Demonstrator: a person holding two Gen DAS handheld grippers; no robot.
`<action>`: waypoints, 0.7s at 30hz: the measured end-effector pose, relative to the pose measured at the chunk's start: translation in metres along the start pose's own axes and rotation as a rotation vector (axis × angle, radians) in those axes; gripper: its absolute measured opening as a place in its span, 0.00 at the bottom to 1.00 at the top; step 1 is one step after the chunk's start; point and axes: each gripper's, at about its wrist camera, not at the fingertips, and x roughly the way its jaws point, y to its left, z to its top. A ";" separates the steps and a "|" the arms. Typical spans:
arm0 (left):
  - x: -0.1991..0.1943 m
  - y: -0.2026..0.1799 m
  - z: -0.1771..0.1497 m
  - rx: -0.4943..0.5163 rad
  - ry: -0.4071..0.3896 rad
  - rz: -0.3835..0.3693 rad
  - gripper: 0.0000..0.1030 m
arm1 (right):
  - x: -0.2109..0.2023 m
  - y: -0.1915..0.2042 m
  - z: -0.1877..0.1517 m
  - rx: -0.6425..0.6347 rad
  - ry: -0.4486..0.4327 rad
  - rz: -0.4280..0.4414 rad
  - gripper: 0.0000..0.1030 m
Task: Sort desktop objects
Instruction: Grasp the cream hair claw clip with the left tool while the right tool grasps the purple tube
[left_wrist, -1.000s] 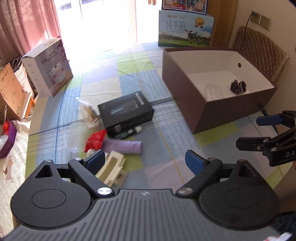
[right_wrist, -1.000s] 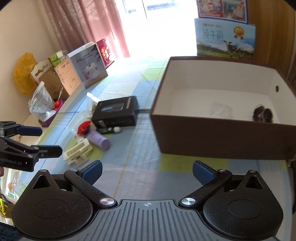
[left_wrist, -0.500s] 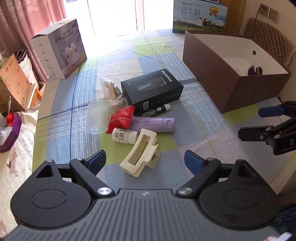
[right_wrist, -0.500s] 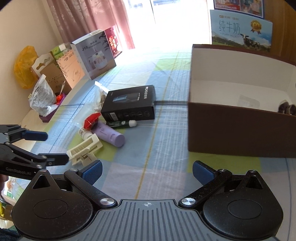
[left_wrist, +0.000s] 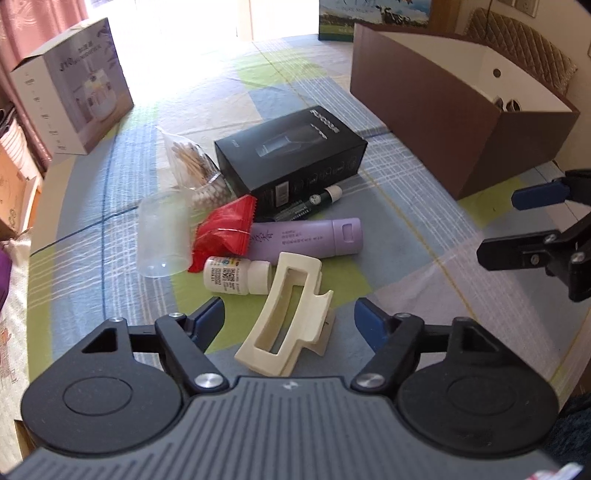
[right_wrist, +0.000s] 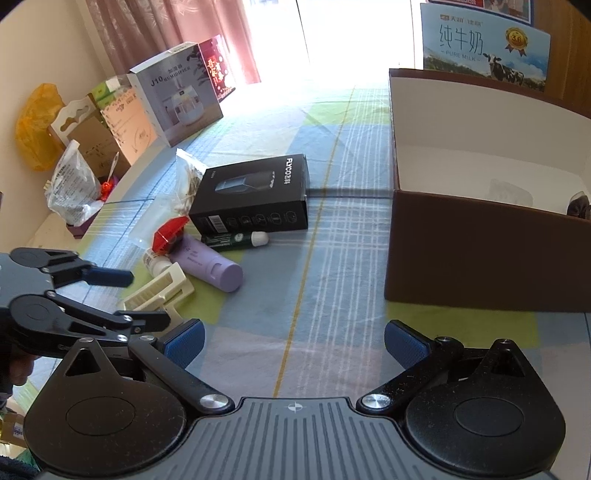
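Note:
A cream hair claw clip (left_wrist: 286, 314) lies on the checked tablecloth between the open jaws of my left gripper (left_wrist: 289, 319), which is low over it and not touching it. Beyond it lie a small white bottle (left_wrist: 236, 275), a purple tube (left_wrist: 306, 238), a red packet (left_wrist: 223, 230), a green tube (left_wrist: 306, 206), a black box (left_wrist: 291, 151), a clear cup (left_wrist: 162, 232) and a bag of cotton swabs (left_wrist: 195, 166). My right gripper (right_wrist: 293, 341) is open and empty, to the right of the pile. The clip also shows in the right wrist view (right_wrist: 159, 291).
A brown open box (right_wrist: 480, 251) with white inside stands at the right and holds a dark item (left_wrist: 508, 105). A humidifier carton (left_wrist: 74, 96) stands at the far left. A milk carton (right_wrist: 484, 55) stands behind the brown box. The table's edge runs along the left.
My left gripper has moved forward and down toward the pile, so the hair clip now sits between its jaws. My right gripper has swung left, away from the brown box.

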 end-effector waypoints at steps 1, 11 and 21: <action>0.004 0.000 0.000 0.007 0.009 -0.006 0.66 | 0.000 -0.001 0.000 0.001 0.002 -0.002 0.98; 0.006 0.003 -0.018 -0.020 0.065 -0.043 0.36 | 0.003 -0.007 -0.004 0.013 0.024 -0.001 0.98; 0.010 -0.001 -0.016 -0.073 0.054 -0.028 0.49 | 0.011 0.005 -0.001 -0.047 0.037 0.043 0.98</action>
